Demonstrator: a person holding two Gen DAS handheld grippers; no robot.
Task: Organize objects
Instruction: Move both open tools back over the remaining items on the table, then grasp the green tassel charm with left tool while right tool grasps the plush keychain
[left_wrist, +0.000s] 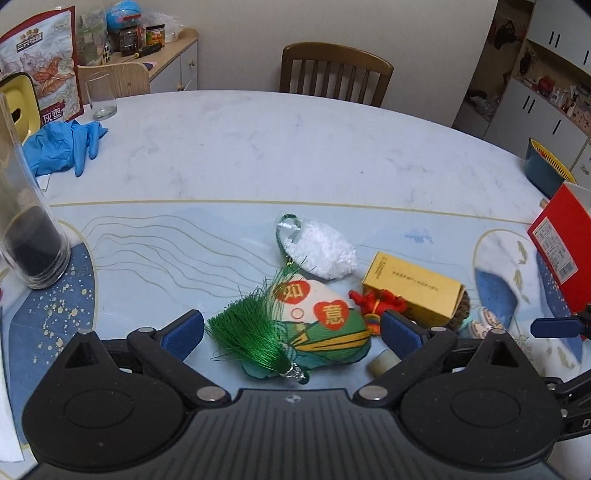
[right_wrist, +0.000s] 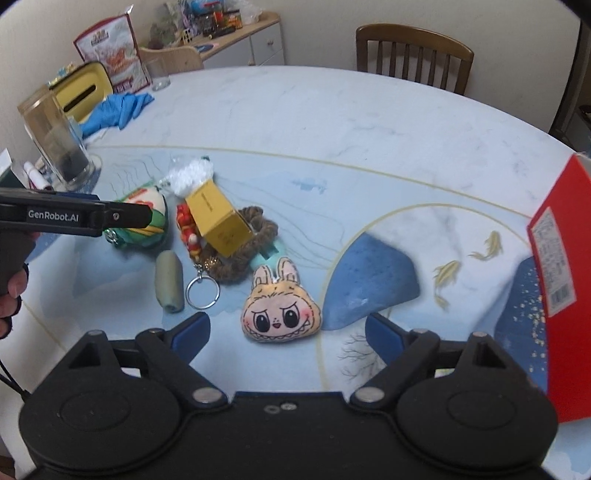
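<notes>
The table carries a loose pile near its front edge; a red box stands at my right, tilted. No destination container is confirmed in either view, so the drop point for any item cannot be told.

My left gripper has its jaws apart, empty, bracketing the green sachet without visible pad contact. My right gripper also has its jaws apart, nothing between the pads; the plush face charm lies just ahead of them and appears the likely first pick.

Pile contents, largest first: green sachet with its tassel; white pellet bag; yellow carton, resting tilted on the rope ring; plush face charm; red knot ornament; grey-green cylinder; key ring.

Fault risks, judged from this layout:
- Tassel threads spread beside my left pad. Closing may catch threads only, and the sachet would then swing or slip.
- The ornament touches the sachet; lifting one may drag the other.
- The carton is propped on the ring. Disturbing the ring may topple it.
- The charm's cord runs toward the ring; whether it is attached cannot be told. If so, lifting tows the pile.
- The cylinder may roll if nudged.
- My grippers work close together; collision is possible.
</notes>
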